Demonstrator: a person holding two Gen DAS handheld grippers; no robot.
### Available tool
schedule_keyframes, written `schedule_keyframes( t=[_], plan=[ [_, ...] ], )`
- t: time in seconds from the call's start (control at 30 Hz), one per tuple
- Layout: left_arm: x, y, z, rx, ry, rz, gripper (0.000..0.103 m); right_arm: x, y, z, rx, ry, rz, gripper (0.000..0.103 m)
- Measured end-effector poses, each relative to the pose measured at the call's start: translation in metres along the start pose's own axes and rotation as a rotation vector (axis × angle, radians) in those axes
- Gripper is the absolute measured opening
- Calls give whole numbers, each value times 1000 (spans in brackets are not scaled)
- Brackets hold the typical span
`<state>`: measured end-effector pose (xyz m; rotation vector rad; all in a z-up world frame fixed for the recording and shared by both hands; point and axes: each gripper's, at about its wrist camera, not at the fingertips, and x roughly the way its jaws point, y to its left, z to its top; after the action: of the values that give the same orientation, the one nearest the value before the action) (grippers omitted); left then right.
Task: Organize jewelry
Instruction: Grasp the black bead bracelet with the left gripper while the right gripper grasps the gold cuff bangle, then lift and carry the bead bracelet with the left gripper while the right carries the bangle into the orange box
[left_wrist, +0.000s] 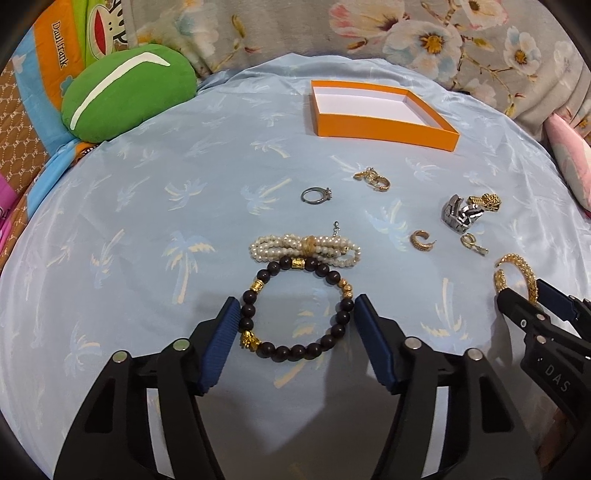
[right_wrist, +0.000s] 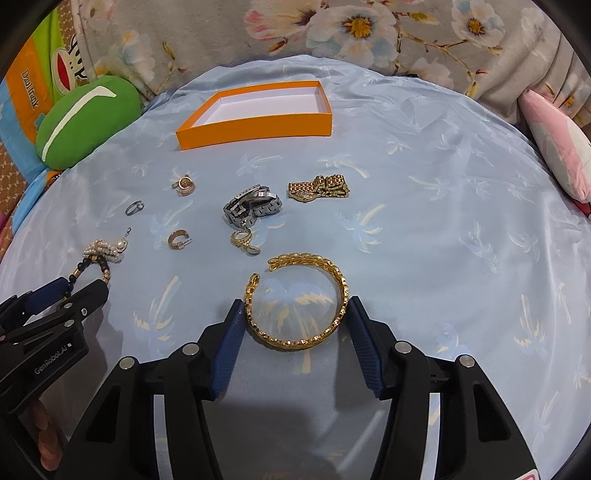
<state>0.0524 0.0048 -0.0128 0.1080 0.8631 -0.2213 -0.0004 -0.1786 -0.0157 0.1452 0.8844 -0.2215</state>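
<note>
Straddling the dark bead bracelet (left_wrist: 295, 308) with fingers spread, the left tool (left_wrist: 294, 321) has a pad just beside each outer edge of the loop, which lies flat on the blue sheet (left_wrist: 147, 221) just near of the pearl bracelet (left_wrist: 306, 249). To the right, the right tool (right_wrist: 295, 319) stands spread around the gold cuff bangle (right_wrist: 297, 301) the same way, probably so each can close on its piece and carry it to the empty orange box (right_wrist: 255, 125) at the far side.

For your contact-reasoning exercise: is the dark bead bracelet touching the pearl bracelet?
Touching: the left wrist view shows the dark bead bracelet top beads overlapping the pearl bracelet.
</note>
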Motion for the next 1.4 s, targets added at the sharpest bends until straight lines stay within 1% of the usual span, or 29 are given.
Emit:
schedule_keyframes(
  t=[0.07, 0.13, 0.2, 0.23, 0.27, 0.3, 0.4, 0.43, 0.47, 0.5, 0.67, 0.77, 0.93, 1.0, 1.07, 1.17, 1.23, 1.27, 1.3, 1.4],
  plan=[
    [-1, -1, 0, 3, -4, -5, 55, 0, 0, 0, 1, 0, 1, 55],
    [-1, -2, -1, 12, -9, -6, 47, 0, 0, 0, 0, 0, -1, 55],
    [-3, -3, -1, 15, -15, -13, 30, 0, -1, 0, 1, 0, 1, 55],
    [-3, -3, -1, 12, -16, -21, 27, 0, -1, 0, 1, 0, 2, 55],
    [-3, -2, -1, 6, -16, -31, 20, 0, -1, 0, -1, 0, 0, 55],
    [-3, -1, -1, 2, -14, -46, 16, 0, -1, 0, -2, 0, -1, 55],
    [-5, 1, -1, -18, -3, -107, 15, 0, 0, -1, -3, 0, 1, 54],
    [-6, 0, -1, -19, -3, -115, 14, 0, 0, 0, -4, 0, 3, 54],
    [-7, -1, -2, -17, -8, -120, 11, 0, -1, 0, -3, 0, 5, 54],
    [-11, -3, -2, -14, -21, -122, 0, -1, -1, 0, -1, 0, 8, 54],
    [-20, -7, -1, -14, -19, -165, 0, -3, -3, -2, 6, 1, 18, 54],
    [-21, -7, -2, -20, -16, -171, 0, -4, -4, -3, 9, -1, 18, 54],
    [-13, -2, -3, -43, 25, -163, 2, -5, -7, -5, 17, 0, 21, 54],
    [-8, 1, -4, -52, 33, -153, 7, -5, -8, -5, 16, -1, 20, 54],
    [-7, 0, -4, -46, 21, -143, 7, -5, -8, -5, 16, -1, 20, 54],
    [-5, -7, -3, -2, 4, -101, 7, -5, -7, -5, 16, -1, 20, 54],
    [-8, -5, -1, -10, -6, -92, 7, -5, -7, -5, 17, 0, 22, 54],
    [-13, -1, 0, -26, -34, -95, 7, -5, -7, -5, 18, 0, 24, 54],
    [-15, 1, 2, -31, -46, -91, 8, -5, -7, -5, 17, -1, 23, 54],
    [-9, 5, 4, -23, -27, -87, 15, -5, -8, -5, 18, -1, 23, 54]
  ],
)
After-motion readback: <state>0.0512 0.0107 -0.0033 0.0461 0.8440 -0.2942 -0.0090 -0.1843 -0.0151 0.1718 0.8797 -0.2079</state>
